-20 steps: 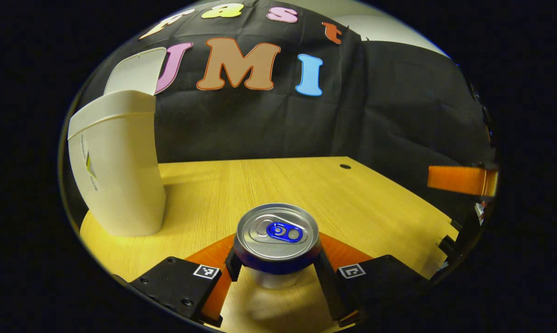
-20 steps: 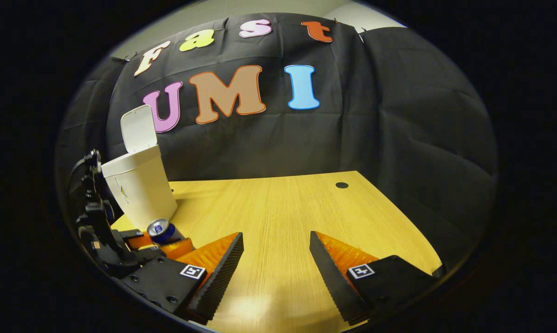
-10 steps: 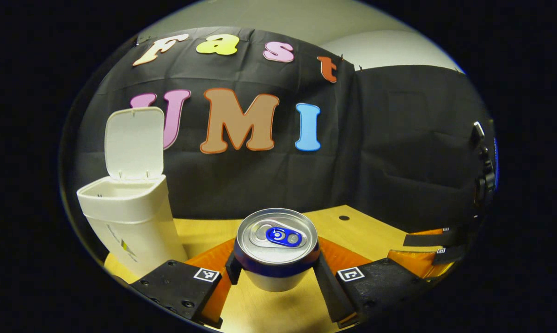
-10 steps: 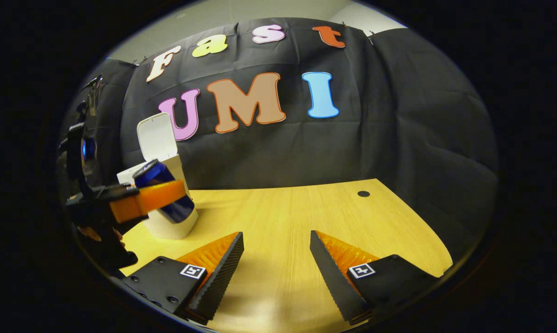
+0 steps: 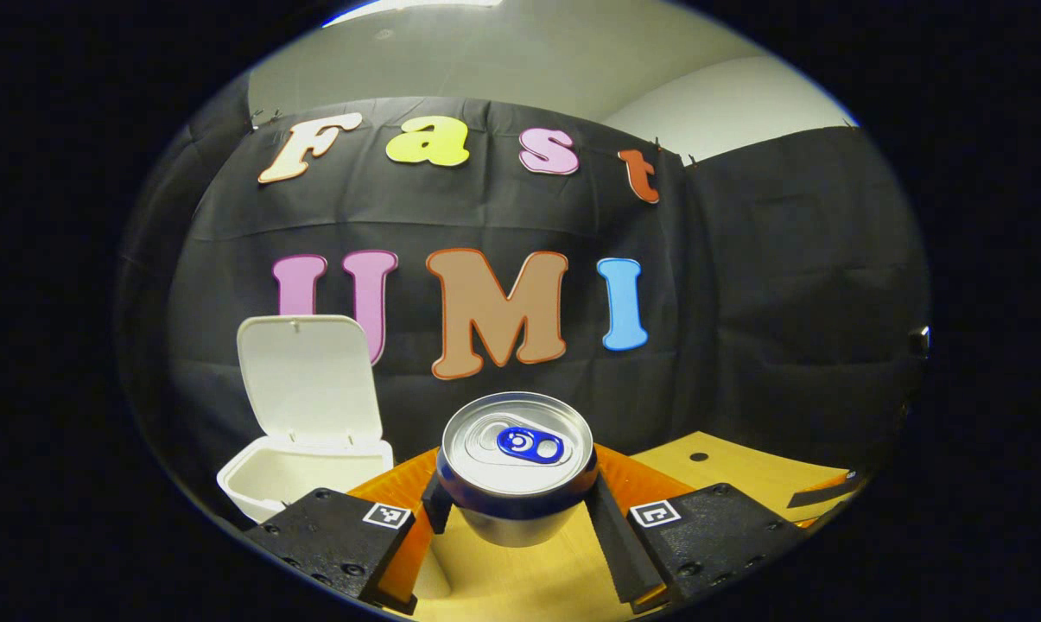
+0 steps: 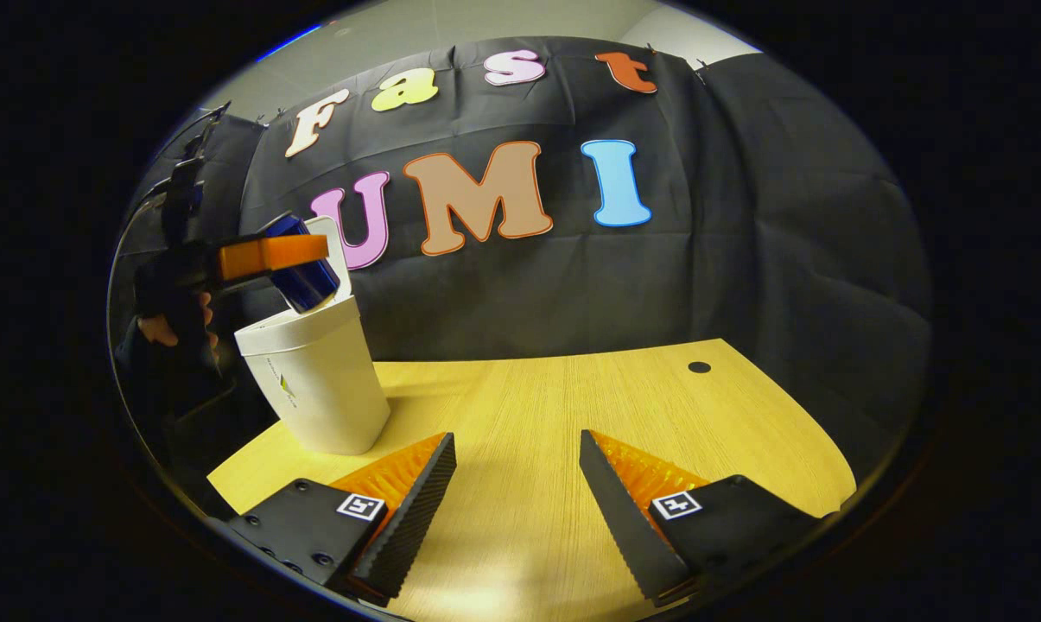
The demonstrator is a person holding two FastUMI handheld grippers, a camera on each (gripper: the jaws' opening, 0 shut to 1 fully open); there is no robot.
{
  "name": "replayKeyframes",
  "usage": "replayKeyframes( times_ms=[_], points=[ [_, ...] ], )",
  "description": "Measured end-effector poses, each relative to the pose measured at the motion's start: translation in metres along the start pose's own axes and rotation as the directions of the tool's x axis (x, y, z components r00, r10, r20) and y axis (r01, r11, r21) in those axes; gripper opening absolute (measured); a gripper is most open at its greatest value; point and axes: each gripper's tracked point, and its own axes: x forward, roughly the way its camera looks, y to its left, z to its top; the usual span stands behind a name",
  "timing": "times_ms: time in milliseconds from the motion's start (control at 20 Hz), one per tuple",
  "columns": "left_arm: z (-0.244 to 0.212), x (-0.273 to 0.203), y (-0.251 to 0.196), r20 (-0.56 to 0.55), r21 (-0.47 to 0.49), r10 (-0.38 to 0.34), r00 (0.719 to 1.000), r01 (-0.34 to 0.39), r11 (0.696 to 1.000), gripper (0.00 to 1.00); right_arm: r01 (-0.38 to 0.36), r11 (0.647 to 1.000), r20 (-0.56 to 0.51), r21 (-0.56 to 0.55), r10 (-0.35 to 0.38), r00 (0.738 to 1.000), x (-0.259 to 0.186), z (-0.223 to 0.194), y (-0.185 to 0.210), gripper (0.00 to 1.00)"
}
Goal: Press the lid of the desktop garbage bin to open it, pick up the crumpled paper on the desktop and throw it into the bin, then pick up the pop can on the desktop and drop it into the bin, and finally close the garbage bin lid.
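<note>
Garbage bin (image 5: 265,479) stands low left on the desk, lid (image 5: 308,380) raised. Left gripper (image 5: 517,510) pinches the pop can (image 5: 517,462) between both fingers, held upright, clear of the desk (image 5: 745,471). Right gripper (image 6: 517,484) hangs spread over bare desk, right of the bin.

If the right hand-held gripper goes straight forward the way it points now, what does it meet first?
Probably nothing near. The right hand-held gripper, jaws open and empty, points across the bare yellow wooden desktop toward the black cloth wall. The white plastic bin stands off to one side; depth is uncertain.
</note>
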Motion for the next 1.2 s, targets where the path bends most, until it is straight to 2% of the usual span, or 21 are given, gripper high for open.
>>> replayKeyframes(
  times_ms=[200, 400, 500, 750, 1000, 1100, 1150, 1200],
  points=[
    [0.015, 0.015, 0.051, 0.013, -0.005, 0.09, 0.996, -0.09, 0.996, 0.76, 0.017, 1.0, -0.004, 0.005, -0.017, 1.0, -0.004, -0.002, -0.008, 0.96],
    [-0.002, 0.027, 0.104, -0.059, -0.001, 0.174, 0.983, -0.174, 0.985, 0.76, 0.022, 1.0, -0.011, 0.005, -0.022, 1.0, -0.008, -0.007, -0.011, 0.97],
    [-0.019, 0.035, 0.13, -0.116, -0.023, 0.224, 0.968, -0.228, 0.973, 0.77, 0.021, 1.0, -0.016, 0.002, -0.021, 1.0, -0.009, -0.009, -0.011, 0.97],
    [-0.069, 0.032, 0.174, -0.261, -0.048, 0.297, 0.918, -0.32, 0.946, 0.77, 0.016, 1.0, -0.02, -0.008, -0.016, 1.0, -0.009, -0.011, -0.01, 0.98],
    [-0.09, 0.032, 0.192, -0.316, -0.039, 0.342, 0.885, -0.372, 0.927, 0.77, 0.02, 1.0, -0.028, -0.007, -0.02, 0.999, -0.007, -0.013, -0.013, 0.98],
    [-0.085, 0.029, 0.199, -0.304, -0.008, 0.373, 0.876, -0.394, 0.919, 0.8, 0.021, 1.0, -0.028, -0.01, -0.021, 0.999, -0.005, -0.012, -0.012, 0.97],
    [-0.08, 0.032, 0.198, -0.29, -0.002, 0.374, 0.881, -0.392, 0.92, 0.95, 0.019, 1.0, -0.028, -0.011, -0.02, 0.999, -0.005, -0.011, -0.012, 0.97],
    [-0.073, 0.032, 0.195, -0.272, -0.001, 0.371, 0.888, -0.386, 0.923, 0.97, 0.018, 1.0, -0.026, -0.013, -0.018, 0.999, -0.005, -0.01, -0.01, 0.97]
  ],
)
